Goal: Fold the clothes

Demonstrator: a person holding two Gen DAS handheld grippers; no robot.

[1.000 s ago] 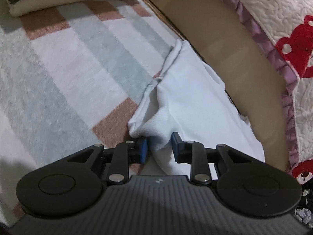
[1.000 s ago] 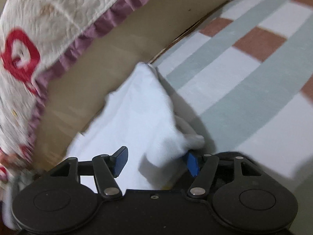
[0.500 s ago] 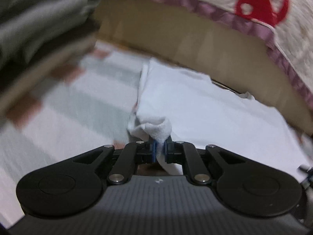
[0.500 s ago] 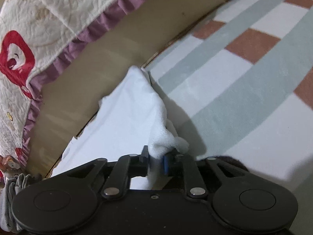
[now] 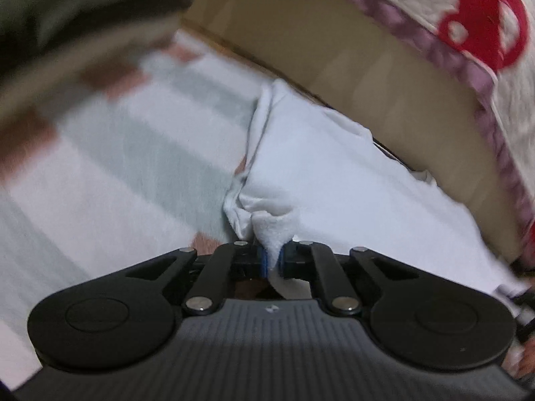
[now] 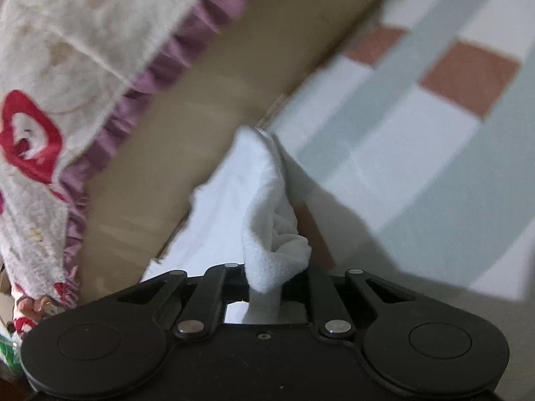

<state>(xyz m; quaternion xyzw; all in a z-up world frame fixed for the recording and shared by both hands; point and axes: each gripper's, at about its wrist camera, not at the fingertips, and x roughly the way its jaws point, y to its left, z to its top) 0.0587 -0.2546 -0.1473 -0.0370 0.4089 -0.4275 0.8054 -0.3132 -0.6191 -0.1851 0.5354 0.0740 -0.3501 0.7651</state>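
I see one white garment (image 5: 334, 180) lying long along the bed base (image 5: 384, 77), my left gripper (image 5: 274, 259) pinching its near corner, my right gripper (image 6: 267, 287) closing on another corner

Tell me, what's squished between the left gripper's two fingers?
A bunched edge of the white cloth sits pinched in the left gripper, seen in the left wrist view.

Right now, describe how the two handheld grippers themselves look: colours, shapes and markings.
The left gripper has a matte black body with a ribbed grey top plate bearing a small pale logo, two round black discs at the sides, black linkage bars with silver rivets, and blue pads. The right gripper is alike but with a smooth black top plate and one small screw.
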